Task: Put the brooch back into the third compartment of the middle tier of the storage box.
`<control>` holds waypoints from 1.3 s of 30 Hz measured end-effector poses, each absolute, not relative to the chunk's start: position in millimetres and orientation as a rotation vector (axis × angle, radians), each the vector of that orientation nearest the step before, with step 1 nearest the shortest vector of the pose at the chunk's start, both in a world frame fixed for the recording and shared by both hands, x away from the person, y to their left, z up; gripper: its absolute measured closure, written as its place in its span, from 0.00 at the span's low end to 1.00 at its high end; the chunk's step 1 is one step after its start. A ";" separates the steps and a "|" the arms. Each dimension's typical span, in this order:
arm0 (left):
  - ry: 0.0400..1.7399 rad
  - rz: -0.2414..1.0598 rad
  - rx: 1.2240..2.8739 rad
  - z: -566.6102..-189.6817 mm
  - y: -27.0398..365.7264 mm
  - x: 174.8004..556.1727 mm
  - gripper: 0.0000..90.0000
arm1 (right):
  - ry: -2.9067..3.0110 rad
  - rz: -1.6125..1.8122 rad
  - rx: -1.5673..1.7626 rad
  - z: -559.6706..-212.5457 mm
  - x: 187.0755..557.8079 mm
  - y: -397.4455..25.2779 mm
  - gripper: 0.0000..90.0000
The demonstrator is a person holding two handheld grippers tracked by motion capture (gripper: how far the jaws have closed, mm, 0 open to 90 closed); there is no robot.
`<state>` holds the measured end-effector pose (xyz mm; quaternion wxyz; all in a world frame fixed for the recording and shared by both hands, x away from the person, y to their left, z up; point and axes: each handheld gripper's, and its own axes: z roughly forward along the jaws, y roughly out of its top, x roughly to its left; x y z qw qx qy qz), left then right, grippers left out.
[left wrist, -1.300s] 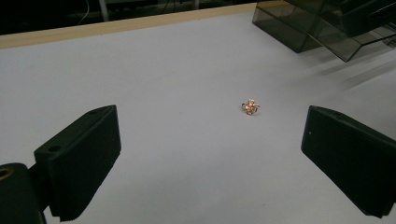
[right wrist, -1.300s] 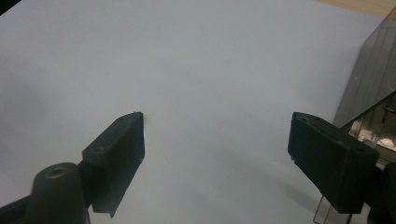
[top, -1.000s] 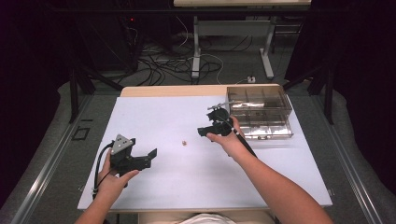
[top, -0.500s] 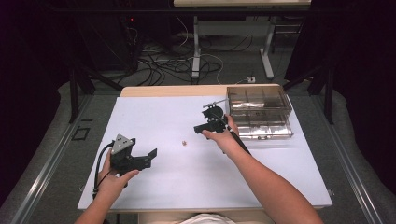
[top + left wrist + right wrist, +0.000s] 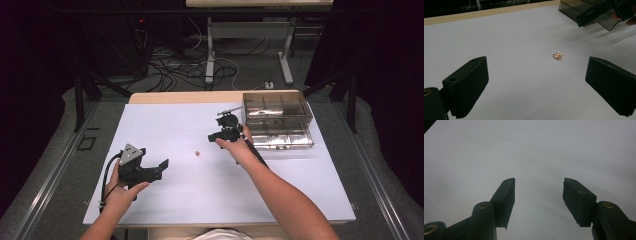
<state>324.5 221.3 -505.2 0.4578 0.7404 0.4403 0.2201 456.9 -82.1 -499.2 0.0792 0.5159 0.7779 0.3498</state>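
The small gold-coloured flower-shaped trinket lay alone on the white table top, roughly mid-table, between the two grippers and touched by neither. In the left gripper view it sat ahead of the jaws, nearer the right-hand jaw than the left, with bare white surface all round it.

The left gripper was held low over the near left part of the table, jaws wide apart with nothing between them, pointing toward the trinket; its grey three-cornered plate faced up and its cable looped down beside the left hand.

The right gripper was held above the table, just right of the trinket and just beside the clear compartmented box at the table's far right. In the right gripper view its jaws stood apart, empty, over plain white surface. The right hand gripped its body, forearm coming in from the lower right.

The box's compartments were too small to read.
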 end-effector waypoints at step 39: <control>1.081 0.538 1.818 -505.2 220.9 324.5 0.06 | 2.403 1.191 1.602 -533.8 457.9 -46.3 0.81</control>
